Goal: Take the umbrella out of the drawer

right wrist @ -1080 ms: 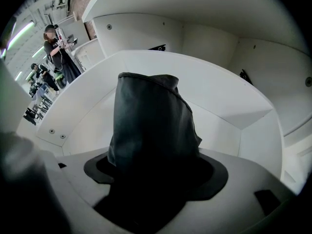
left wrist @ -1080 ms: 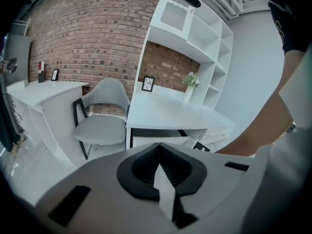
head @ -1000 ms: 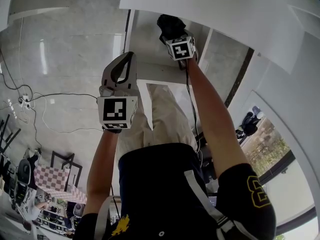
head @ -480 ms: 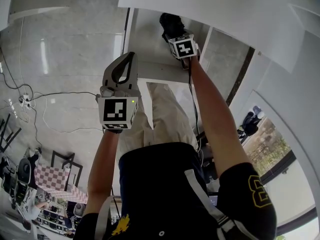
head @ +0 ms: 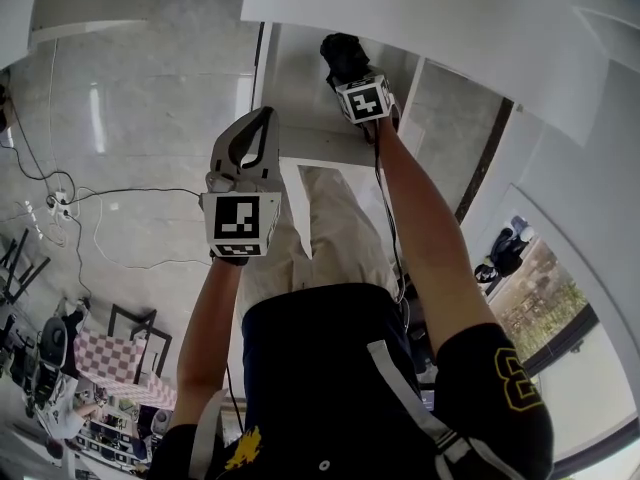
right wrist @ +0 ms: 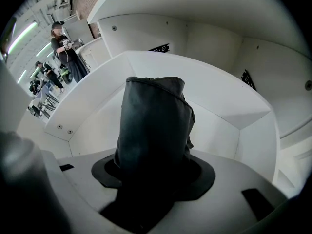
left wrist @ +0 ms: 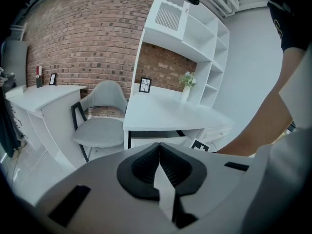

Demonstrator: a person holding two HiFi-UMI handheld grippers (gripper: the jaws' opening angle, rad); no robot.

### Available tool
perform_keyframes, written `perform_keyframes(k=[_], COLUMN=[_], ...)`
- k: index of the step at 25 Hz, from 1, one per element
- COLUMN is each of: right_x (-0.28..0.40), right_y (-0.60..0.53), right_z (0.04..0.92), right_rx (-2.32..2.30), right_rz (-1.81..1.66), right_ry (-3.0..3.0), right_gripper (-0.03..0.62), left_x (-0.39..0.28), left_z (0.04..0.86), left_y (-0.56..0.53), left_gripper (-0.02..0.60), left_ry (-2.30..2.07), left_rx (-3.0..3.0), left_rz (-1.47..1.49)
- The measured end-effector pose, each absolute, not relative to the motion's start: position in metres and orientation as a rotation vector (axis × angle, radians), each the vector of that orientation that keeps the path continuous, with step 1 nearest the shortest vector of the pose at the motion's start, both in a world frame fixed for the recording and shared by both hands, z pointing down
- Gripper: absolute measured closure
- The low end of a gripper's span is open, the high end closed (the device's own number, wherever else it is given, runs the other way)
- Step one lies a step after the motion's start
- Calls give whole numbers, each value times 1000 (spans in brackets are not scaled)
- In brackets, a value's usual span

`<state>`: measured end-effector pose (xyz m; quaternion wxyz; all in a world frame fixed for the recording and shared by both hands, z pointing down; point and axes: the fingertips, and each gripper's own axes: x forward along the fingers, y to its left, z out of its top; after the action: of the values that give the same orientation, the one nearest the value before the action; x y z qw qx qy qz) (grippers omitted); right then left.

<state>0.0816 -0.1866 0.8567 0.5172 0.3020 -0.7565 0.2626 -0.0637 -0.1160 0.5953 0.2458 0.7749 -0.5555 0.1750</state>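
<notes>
A black folded umbrella (head: 342, 53) stands up out of the open white drawer (head: 300, 78) at the top of the head view. My right gripper (head: 349, 72) reaches steeply down into the drawer and is shut on it. In the right gripper view the umbrella (right wrist: 153, 116) fills the space between the jaws of the right gripper (right wrist: 153, 177), with the drawer walls (right wrist: 222, 99) behind. My left gripper (head: 256, 126) hangs to the left of the drawer, apart from it. In the left gripper view my left gripper (left wrist: 159, 152) is shut with nothing in it.
A white desk top (head: 420, 8) overhangs the drawer. Cables (head: 90, 208) and a power strip lie on the grey floor at the left. The left gripper view shows a white desk (left wrist: 165, 113), a grey chair (left wrist: 100, 126) and white shelves (left wrist: 207, 57).
Both grippers stay almost where they were. The right one keeps at the umbrella in the drawer, and the left one holds still.
</notes>
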Motion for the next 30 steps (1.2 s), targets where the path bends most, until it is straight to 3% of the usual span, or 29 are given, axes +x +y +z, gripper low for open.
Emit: perform_keyframes(k=[30], right_x=[74], right_y=[-178], right_z=[772], right_rx=[600], right_rz=[625], right_ry=[-1854], right_gripper=[333], left_x=[-49], left_z=[524], left_y=[-145], left_gripper=[563], left_ry=[-1549], left_rx=[2183], left_rz=[390])
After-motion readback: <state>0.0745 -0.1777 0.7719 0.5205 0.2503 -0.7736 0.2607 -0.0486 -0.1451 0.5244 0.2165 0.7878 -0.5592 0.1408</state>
